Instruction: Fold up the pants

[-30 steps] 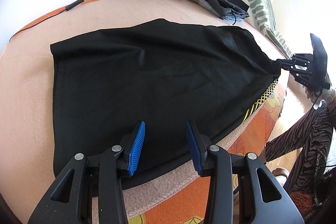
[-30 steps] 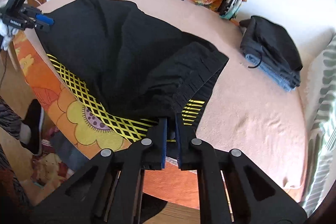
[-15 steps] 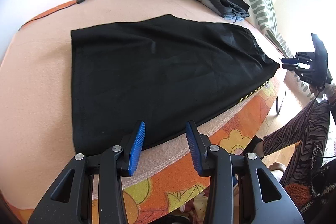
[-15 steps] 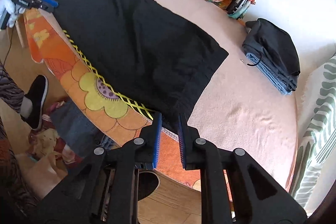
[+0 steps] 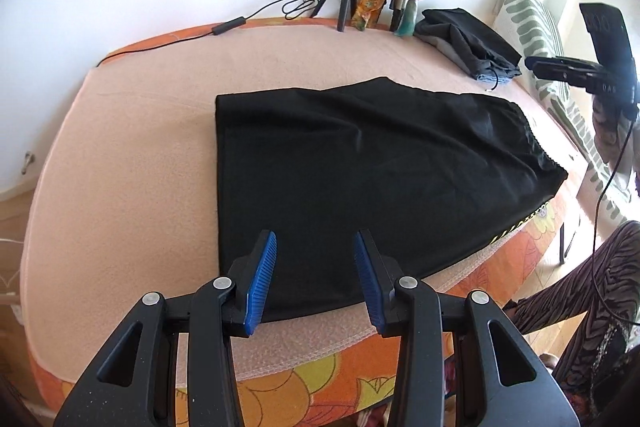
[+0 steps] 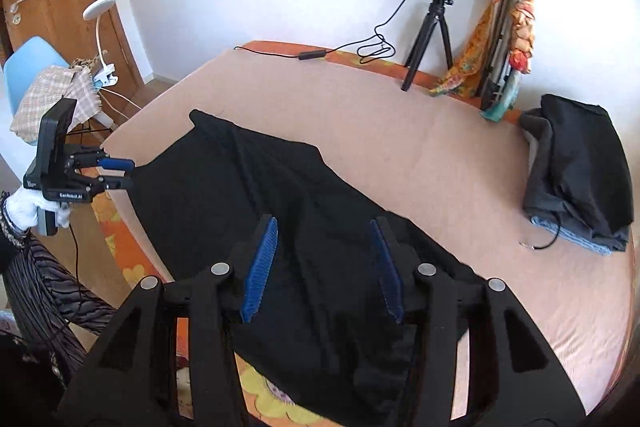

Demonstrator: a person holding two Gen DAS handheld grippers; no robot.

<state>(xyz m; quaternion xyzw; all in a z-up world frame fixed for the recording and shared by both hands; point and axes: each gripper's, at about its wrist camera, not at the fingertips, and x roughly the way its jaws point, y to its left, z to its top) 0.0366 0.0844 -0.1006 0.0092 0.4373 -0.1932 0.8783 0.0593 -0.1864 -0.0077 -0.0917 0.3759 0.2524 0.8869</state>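
Right gripper (image 6: 326,269): a second ago my jaws were clamped on the waistband end of the pants (image 5: 372,167), fabric bunched between the pads. They have just been opening and now stand apart, nothing pinched; the black cloth lies flat below and ahead of them. The right gripper is lifted off the bed (image 5: 132,155).

Left gripper (image 5: 314,281): jaws apart, same gap as a second ago, empty. The hem end of the pants lies just past my pad tips, its near corner under the left pad line, not touched.

Pants: earlier pulled taut and lumpy at the waistband corner; now spread as one flat dark panel on the pink blanket, near edge close to the bed's rim, waistband toward my right gripper, hem toward my left.

Reading: the smoothing pull is finished and the cloth released. Judged from the lie, one lengthwise fold is in; the crosswise fold, one end carried over the other, is not yet done. Both grippers are free to re-grip.

Stack of folded clothes (image 6: 576,175) well beyond my right pads, untouched.
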